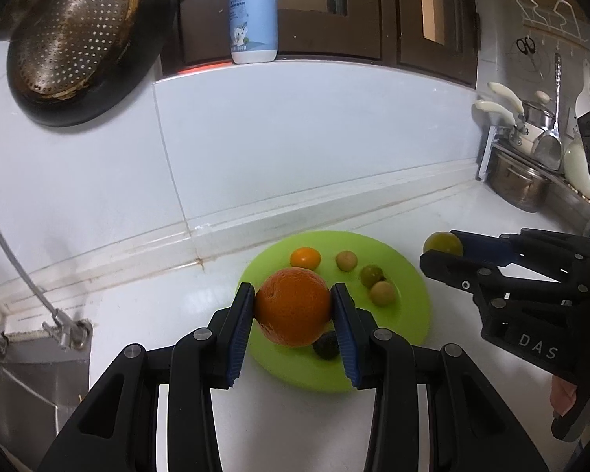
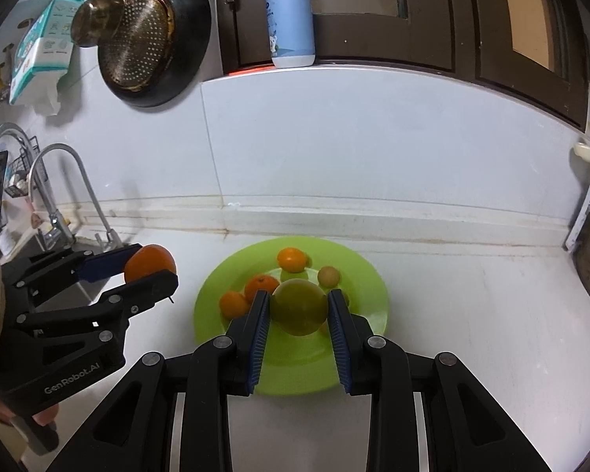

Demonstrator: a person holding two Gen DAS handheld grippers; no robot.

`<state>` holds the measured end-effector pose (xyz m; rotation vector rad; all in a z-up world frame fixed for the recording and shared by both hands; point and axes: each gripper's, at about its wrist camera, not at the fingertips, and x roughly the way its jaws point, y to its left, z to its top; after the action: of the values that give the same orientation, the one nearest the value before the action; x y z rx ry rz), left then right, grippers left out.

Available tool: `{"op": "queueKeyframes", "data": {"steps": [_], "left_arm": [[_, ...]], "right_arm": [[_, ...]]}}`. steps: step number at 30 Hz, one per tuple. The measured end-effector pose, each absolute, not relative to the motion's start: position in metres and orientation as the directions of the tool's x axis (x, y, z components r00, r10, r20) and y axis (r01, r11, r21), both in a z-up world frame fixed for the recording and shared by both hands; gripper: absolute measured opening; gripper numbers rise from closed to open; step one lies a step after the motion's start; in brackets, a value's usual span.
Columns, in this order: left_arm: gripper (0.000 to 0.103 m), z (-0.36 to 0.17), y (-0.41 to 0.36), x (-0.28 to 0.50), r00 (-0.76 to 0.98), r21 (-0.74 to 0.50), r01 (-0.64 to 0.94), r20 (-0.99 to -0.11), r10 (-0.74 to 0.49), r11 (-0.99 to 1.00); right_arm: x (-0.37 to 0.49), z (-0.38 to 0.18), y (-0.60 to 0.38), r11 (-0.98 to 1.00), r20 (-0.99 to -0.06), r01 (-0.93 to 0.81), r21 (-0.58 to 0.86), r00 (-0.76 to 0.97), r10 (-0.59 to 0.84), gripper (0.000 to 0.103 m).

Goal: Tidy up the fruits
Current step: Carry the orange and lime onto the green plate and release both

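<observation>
My left gripper (image 1: 293,310) is shut on a big orange (image 1: 293,306) and holds it above the near left part of a lime-green plate (image 1: 409,275). My right gripper (image 2: 299,308) is shut on a green-yellow round fruit (image 2: 299,306) above the same plate (image 2: 369,275). On the plate lie small oranges (image 2: 292,259), pale round fruits (image 2: 328,276) and a dark fruit (image 1: 326,346). The right gripper with its fruit (image 1: 443,244) shows at the right in the left wrist view. The left gripper with the orange (image 2: 150,262) shows at the left in the right wrist view.
A white counter (image 2: 472,314) runs to a tiled wall. A sink with a tap (image 2: 59,196) lies at the left. Pots on a rack (image 1: 519,181) stand at the right. A black pan with a strainer (image 2: 153,39) hangs on the wall. A bottle (image 2: 291,19) stands on the sill.
</observation>
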<state>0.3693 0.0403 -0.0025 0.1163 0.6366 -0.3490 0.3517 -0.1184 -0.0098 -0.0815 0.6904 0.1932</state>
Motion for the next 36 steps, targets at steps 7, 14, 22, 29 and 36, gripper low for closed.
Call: {"op": "queueKeyframes", "data": {"steps": [7,14,22,29,36], "left_arm": [[0.039,-0.012,0.038,0.403,0.721,-0.008,0.359,-0.632,-0.283,0.933],[0.039,-0.03,0.03,0.436,0.687,0.019,0.379,-0.675,-0.268,0.925],[0.039,-0.051,0.022,0.459,0.653,0.01,0.411,-0.701,-0.287,0.911],[0.039,-0.066,0.018,0.478,0.627,0.002,0.419,-0.723,-0.288,0.908],[0.039,-0.074,0.016,0.487,0.609,-0.001,0.456,-0.729,-0.313,0.89]], "right_arm": [[0.385,-0.019,-0.117,0.976,-0.665,-0.218,-0.001,0.729,0.162,0.031],[0.412,-0.03,-0.116,0.975,-0.692,-0.222,-0.004,0.704,0.158,0.031],[0.434,-0.051,-0.119,0.977,-0.729,-0.215,0.003,0.668,0.149,0.031],[0.448,-0.068,-0.118,0.977,-0.749,-0.214,0.016,0.644,0.153,0.031],[0.457,-0.078,-0.118,0.976,-0.754,-0.218,0.023,0.637,0.16,0.031]]}}
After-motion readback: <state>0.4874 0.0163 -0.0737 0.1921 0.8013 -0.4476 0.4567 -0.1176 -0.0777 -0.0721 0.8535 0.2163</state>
